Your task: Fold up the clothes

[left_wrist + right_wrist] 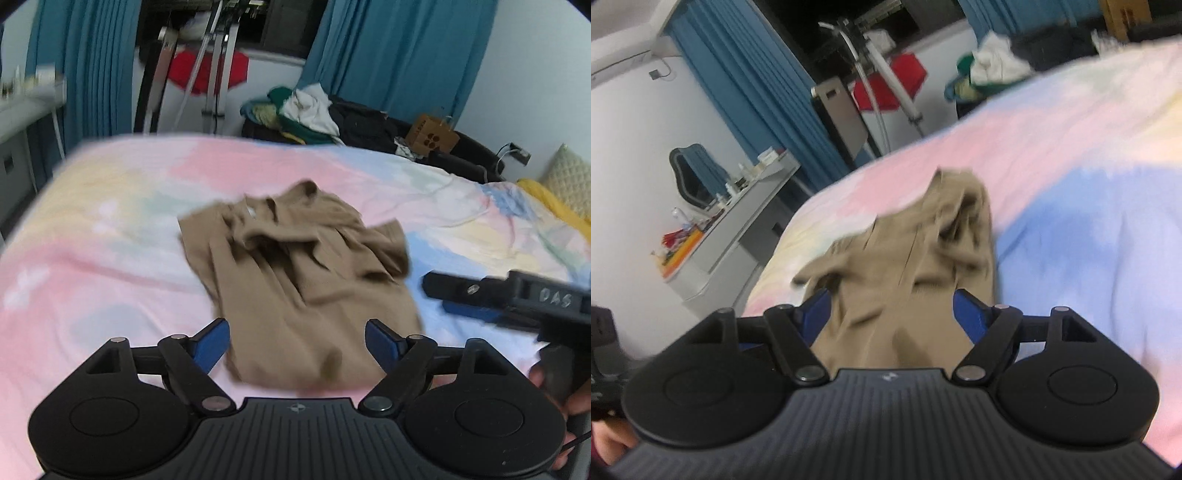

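A tan shirt [295, 280] lies crumpled in a loose heap near the middle of the bed [110, 229], on its pastel sheet. The left gripper [297, 343] hovers at the shirt's near edge, fingers spread apart and empty. The right gripper [892, 314] is also spread wide, cloth showing between its fingers, unclamped.
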